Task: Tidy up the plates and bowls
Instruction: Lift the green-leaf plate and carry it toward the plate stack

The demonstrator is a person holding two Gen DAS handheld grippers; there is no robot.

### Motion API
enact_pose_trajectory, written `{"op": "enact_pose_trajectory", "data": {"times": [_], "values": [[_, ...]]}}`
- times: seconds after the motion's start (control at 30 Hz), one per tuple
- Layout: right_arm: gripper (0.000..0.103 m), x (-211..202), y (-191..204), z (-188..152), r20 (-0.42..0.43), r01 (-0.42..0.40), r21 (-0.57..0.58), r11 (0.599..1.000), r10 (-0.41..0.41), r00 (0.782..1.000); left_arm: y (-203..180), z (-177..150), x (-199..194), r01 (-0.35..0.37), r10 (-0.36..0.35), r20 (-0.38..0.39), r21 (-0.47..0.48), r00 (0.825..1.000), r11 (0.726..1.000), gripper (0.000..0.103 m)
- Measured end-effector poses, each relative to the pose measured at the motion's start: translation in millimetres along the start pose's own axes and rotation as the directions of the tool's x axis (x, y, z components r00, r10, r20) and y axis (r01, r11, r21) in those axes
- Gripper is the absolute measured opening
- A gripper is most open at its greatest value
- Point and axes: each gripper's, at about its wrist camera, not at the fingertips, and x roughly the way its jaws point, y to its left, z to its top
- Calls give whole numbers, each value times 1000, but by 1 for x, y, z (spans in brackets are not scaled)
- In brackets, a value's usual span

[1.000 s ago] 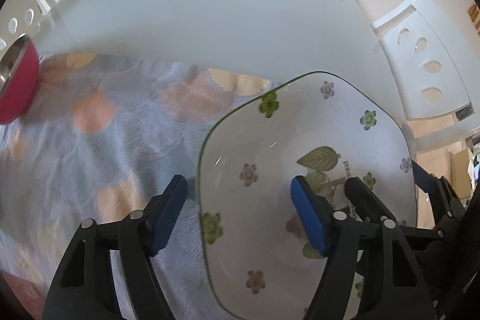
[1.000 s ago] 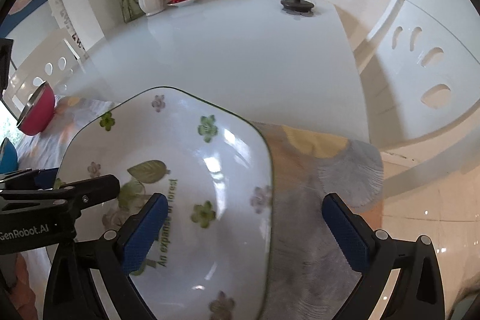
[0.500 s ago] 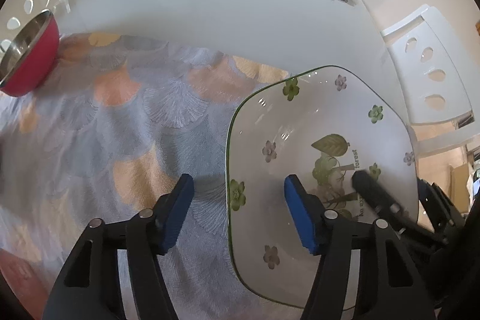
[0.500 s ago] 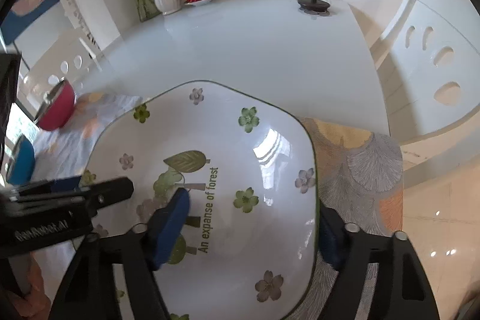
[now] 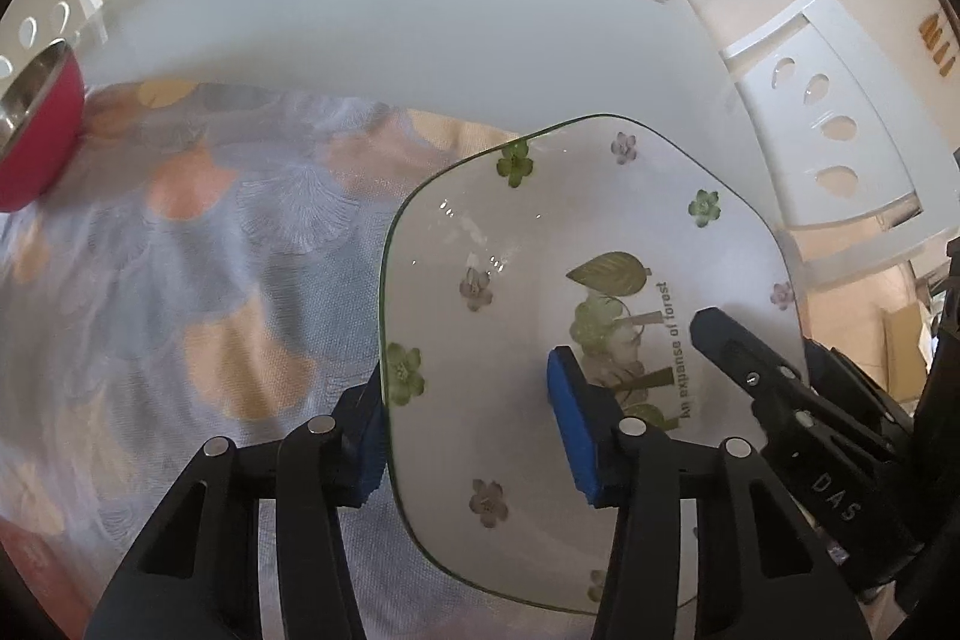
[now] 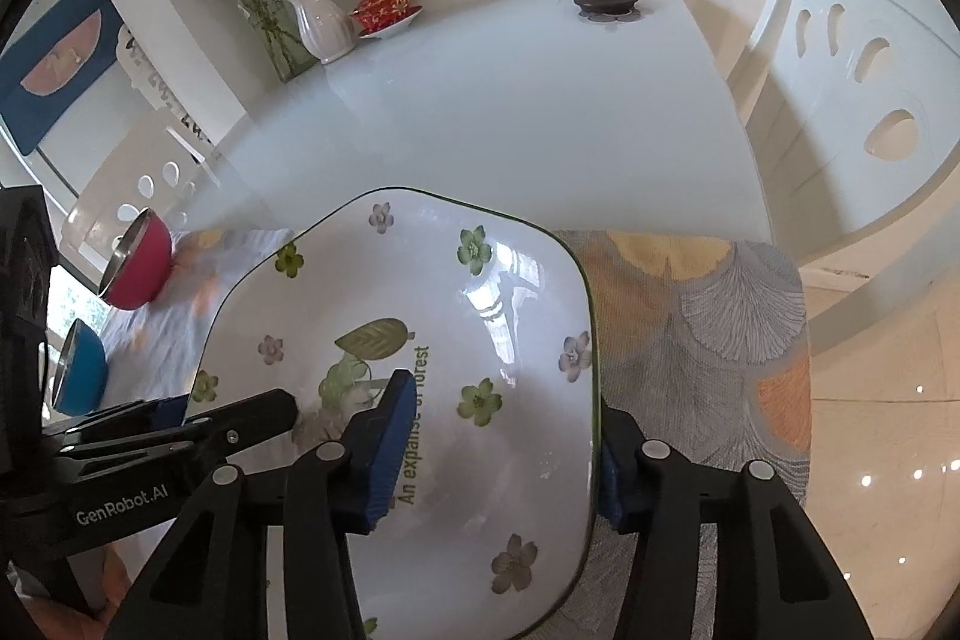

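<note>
A white squarish plate (image 5: 540, 244) with green and purple flowers is held above the patterned cloth (image 5: 180, 280). My left gripper (image 5: 474, 424) straddles its left rim, one pad under and one pad on the inside. In the right wrist view the plate (image 6: 420, 316) has its right rim between the pads of my right gripper (image 6: 504, 448). Both grippers are shut on the plate. A red bowl (image 5: 36, 142) stands at the far left of the cloth; it also shows in the right wrist view (image 6: 138, 262) beside a blue bowl (image 6: 81, 370).
The white table (image 5: 390, 10) stretches beyond the cloth. At its far edge stand a vase with flowers (image 6: 312, 10), a red lidded cup on a saucer (image 6: 384, 7) and a dark lid (image 6: 606, 1). A white chair (image 6: 852, 100) stands to the right.
Both grippers have closed from wide open onto the plate's opposite rims. The plate has risen and tilted off the cloth.
</note>
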Motion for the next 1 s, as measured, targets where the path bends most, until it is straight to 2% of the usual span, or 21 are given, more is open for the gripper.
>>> {"op": "enact_pose_trajectory", "data": {"times": [0.1, 0.23, 0.47, 0.67, 0.83, 1.0], "values": [[42, -2, -7, 0, -1, -34, 29, 999, 34, 999, 3, 1, -1, 32, -32, 1, -20, 999, 999, 45], [42, -4, -12, -2, 8, -69, 67, 995, 69, 998, 0, 0, -3, 29, -29, -2, -3, 1000, 1000, 45], [42, -5, -8, -4, 5, -100, 78, 992, 100, 995, 12, -8, -13, 90, -90, -6, -39, 996, 995, 44], [42, -14, 2, -8, 19, -128, 74, 989, 127, 992, 20, -16, -20, 77, -77, -8, -48, 997, 996, 44], [42, -22, 12, -14, 17, -122, 51, 991, 121, 992, 23, -26, -32, 76, -76, -1, -50, 997, 996, 44], [42, -32, 15, -28, 31, -165, 60, 985, 163, 986, 25, -39, -45, 76, -76, 8, -31, 997, 997, 44]]}}
